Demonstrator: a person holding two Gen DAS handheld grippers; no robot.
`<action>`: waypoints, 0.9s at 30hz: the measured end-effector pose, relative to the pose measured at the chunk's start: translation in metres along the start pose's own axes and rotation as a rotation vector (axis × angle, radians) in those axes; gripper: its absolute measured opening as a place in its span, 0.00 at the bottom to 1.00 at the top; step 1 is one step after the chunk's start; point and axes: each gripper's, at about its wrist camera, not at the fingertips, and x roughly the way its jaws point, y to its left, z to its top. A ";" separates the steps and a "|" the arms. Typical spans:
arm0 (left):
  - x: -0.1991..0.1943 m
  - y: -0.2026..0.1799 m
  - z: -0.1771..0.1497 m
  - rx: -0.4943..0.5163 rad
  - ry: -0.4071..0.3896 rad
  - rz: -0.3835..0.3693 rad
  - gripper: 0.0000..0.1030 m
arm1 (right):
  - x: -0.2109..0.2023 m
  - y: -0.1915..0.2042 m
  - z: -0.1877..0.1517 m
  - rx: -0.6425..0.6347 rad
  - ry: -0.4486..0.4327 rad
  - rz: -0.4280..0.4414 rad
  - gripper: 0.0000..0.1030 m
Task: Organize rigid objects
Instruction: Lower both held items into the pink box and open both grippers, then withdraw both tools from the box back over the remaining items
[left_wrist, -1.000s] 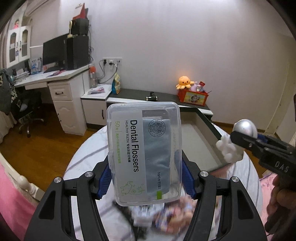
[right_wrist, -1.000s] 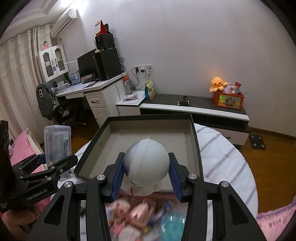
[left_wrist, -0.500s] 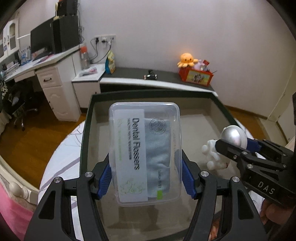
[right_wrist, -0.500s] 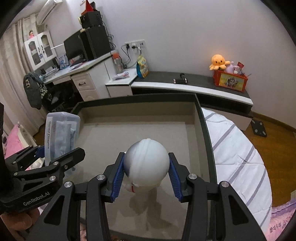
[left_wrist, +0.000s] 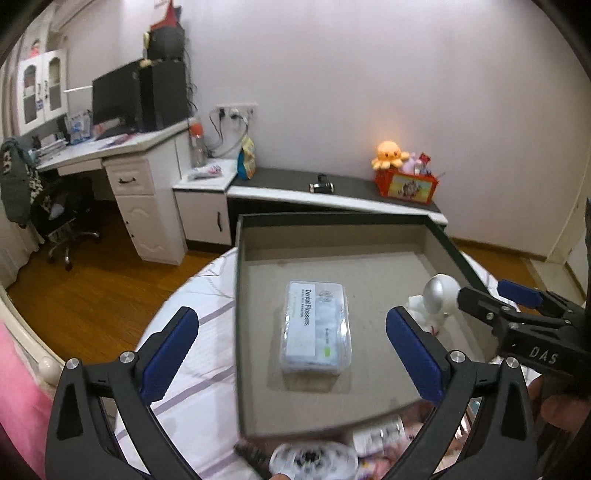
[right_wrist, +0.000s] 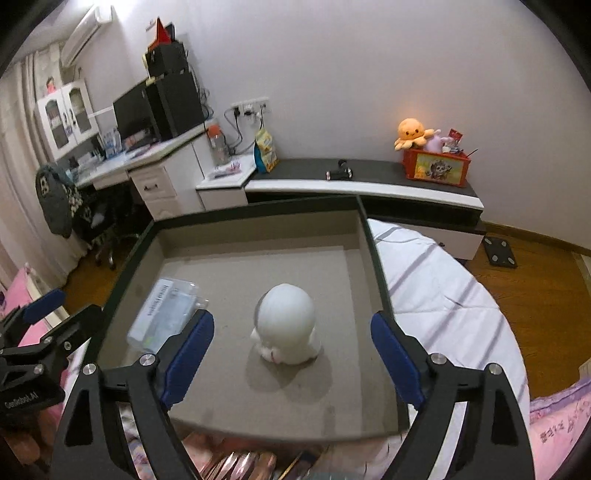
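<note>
A clear plastic box of dental flossers (left_wrist: 315, 329) lies flat on the floor of a dark-rimmed shallow box (left_wrist: 236, 295). My left gripper (left_wrist: 291, 354) is open and empty above it. A white round-headed figurine (right_wrist: 286, 323) stands in the same box (right_wrist: 373, 258). My right gripper (right_wrist: 291, 354) is open and empty around it, not touching. The figurine (left_wrist: 436, 299) and the right gripper (left_wrist: 495, 301) also show in the left wrist view, and the flossers box (right_wrist: 164, 314) in the right wrist view.
The box sits on a round table with a white striped cloth (right_wrist: 443, 295). Several small packets and toys (left_wrist: 314, 456) lie blurred at the table's near edge. A desk, low cabinet (left_wrist: 332, 195) and wooden floor lie beyond.
Both grippers have opened and let go. The flossers box and the figurine now rest on the box floor, and both grippers have drawn back and up.
</note>
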 end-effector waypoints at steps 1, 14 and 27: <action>-0.007 0.003 -0.001 -0.005 -0.008 -0.001 1.00 | -0.013 0.001 -0.003 0.006 -0.020 0.004 0.86; -0.104 0.005 -0.027 -0.001 -0.132 0.029 1.00 | -0.121 0.018 -0.034 0.011 -0.180 0.009 0.86; -0.164 0.007 -0.080 -0.029 -0.165 0.043 1.00 | -0.170 0.023 -0.091 0.018 -0.215 -0.011 0.86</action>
